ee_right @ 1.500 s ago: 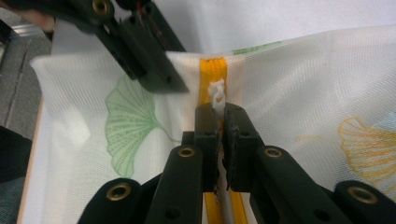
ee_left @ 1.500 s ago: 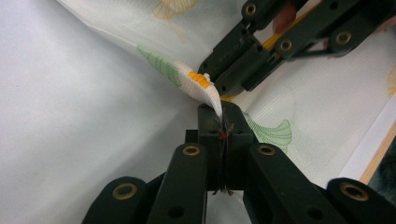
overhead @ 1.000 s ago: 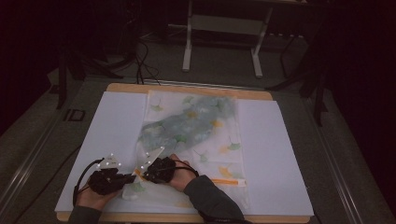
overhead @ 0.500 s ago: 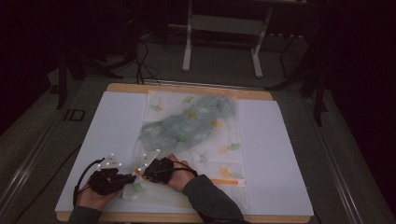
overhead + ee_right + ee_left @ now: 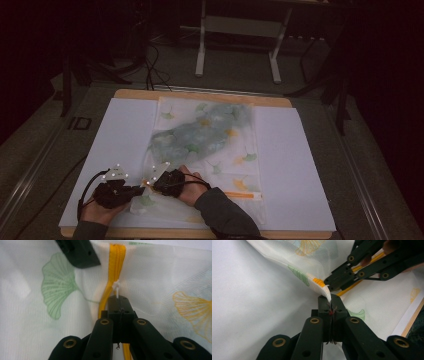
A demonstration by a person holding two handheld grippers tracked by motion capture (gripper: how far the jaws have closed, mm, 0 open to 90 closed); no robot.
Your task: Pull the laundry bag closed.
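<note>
A white mesh bag (image 5: 235, 160) printed with green and yellow ginkgo leaves lies on the table, with a blue-green cloth (image 5: 200, 132) bunched inside it. My left gripper (image 5: 329, 299) is shut on the bag's near left corner (image 5: 324, 290), lifting it slightly. My right gripper (image 5: 117, 298) is shut on the white zipper pull (image 5: 116, 287) of the yellow zipper (image 5: 117, 260). In the high view, both grippers meet at the bag's near left corner, left gripper (image 5: 136, 191) beside right gripper (image 5: 150, 182). The right gripper's fingers (image 5: 342, 277) sit just beyond my left jaws.
A white sheet (image 5: 115, 135) covers the wooden tabletop (image 5: 200, 95), whose front edge (image 5: 300, 234) runs close to the person's forearms. Cables trail from the grippers at the near left. A metal stand (image 5: 235, 45) and dark floor lie beyond the table.
</note>
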